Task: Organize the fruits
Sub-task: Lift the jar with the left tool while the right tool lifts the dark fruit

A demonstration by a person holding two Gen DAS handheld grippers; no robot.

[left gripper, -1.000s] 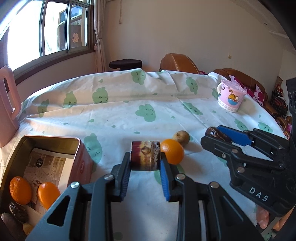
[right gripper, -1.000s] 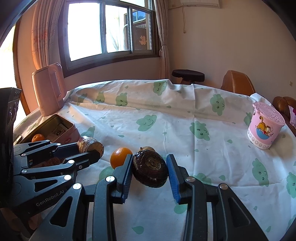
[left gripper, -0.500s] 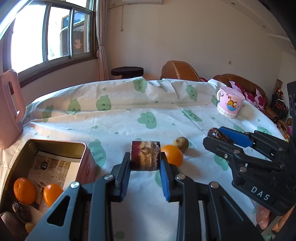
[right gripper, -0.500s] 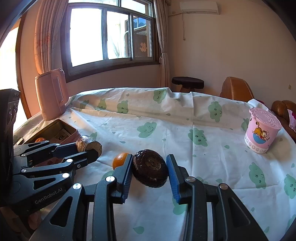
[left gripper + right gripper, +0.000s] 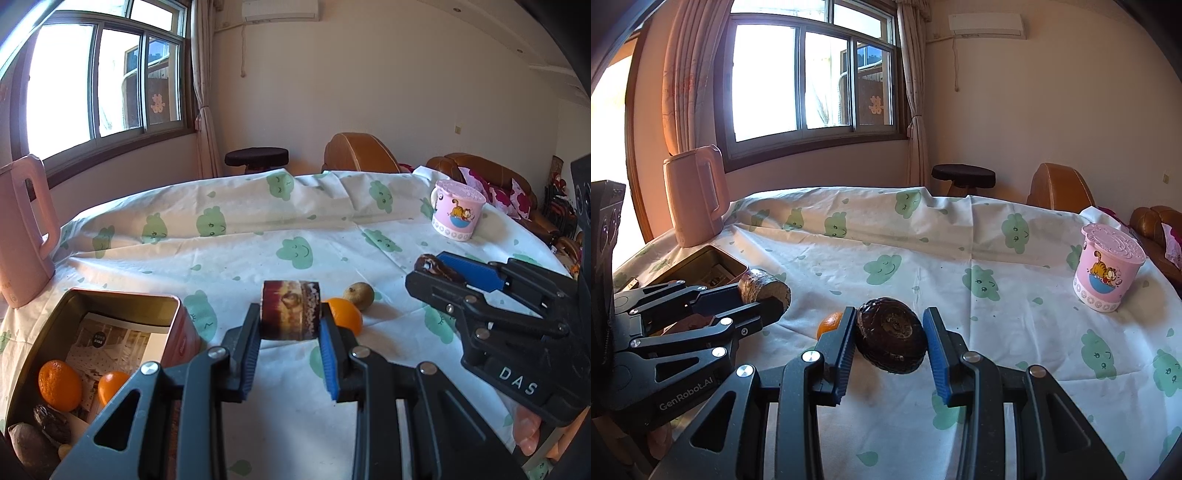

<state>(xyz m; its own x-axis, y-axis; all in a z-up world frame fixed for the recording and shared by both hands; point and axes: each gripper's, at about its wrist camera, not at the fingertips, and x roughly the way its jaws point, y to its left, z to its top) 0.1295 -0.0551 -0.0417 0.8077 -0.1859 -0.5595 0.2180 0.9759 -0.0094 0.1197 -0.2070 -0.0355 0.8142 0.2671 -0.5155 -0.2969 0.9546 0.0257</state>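
The left gripper (image 5: pixel 290 332) was clamped on a brown roll (image 5: pixel 290 309), its long axis running across the fingers. The tin (image 5: pixel 122 306) lay at lower left, nearer this hand. The right gripper (image 5: pixel 889 345) gripped a dark round fruit (image 5: pixel 891 335) at frame centre.

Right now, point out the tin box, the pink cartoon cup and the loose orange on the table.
tin box (image 5: pixel 122 296): left wrist view, on its far rim.
pink cartoon cup (image 5: pixel 1106 275): right wrist view, on its printed side.
loose orange (image 5: pixel 347 314): left wrist view, on its visible upper skin.
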